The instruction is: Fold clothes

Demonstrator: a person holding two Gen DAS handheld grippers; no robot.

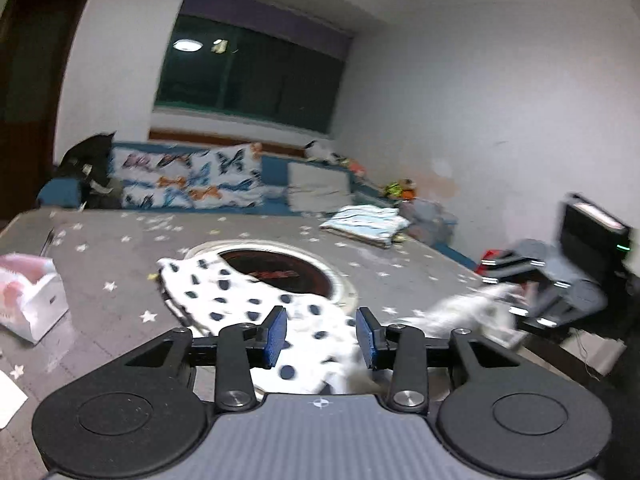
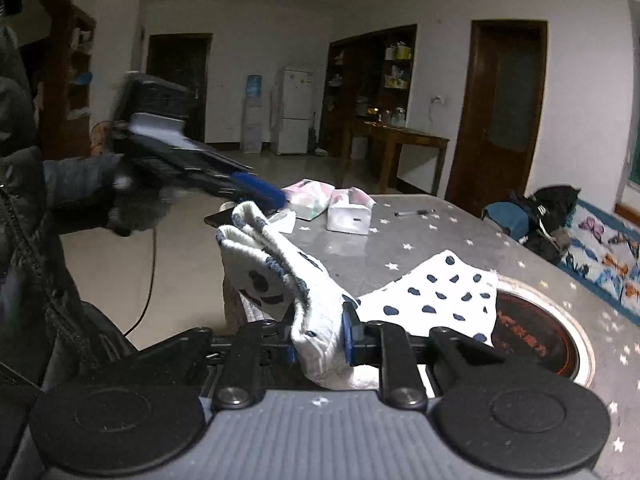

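Note:
A white garment with dark blue spots (image 1: pixel 240 300) lies partly spread on the grey star-patterned table (image 1: pixel 120 256), over the edge of a round dark inset (image 1: pixel 288 272). My left gripper (image 1: pixel 320 320) is open, its blue pads (image 1: pixel 276 336) apart above the cloth without pressing it. In the right wrist view my right gripper (image 2: pixel 320 332) is shut on a bunched part of the garment (image 2: pixel 440 296), which is lifted off the table (image 2: pixel 420 232). The left gripper (image 2: pixel 260 192) hangs at the raised blue-trimmed corner. The right gripper (image 1: pixel 532 292) shows blurred at the right.
Tissue packs (image 2: pixel 348 212) and a pen (image 2: pixel 412 213) lie at the table's far end, and a white box (image 1: pixel 28 300) at its left edge. Folded clothes (image 1: pixel 364 220) sit near the sofa with butterfly cushions (image 1: pixel 188 180). A black bag (image 2: pixel 548 216) rests beside it.

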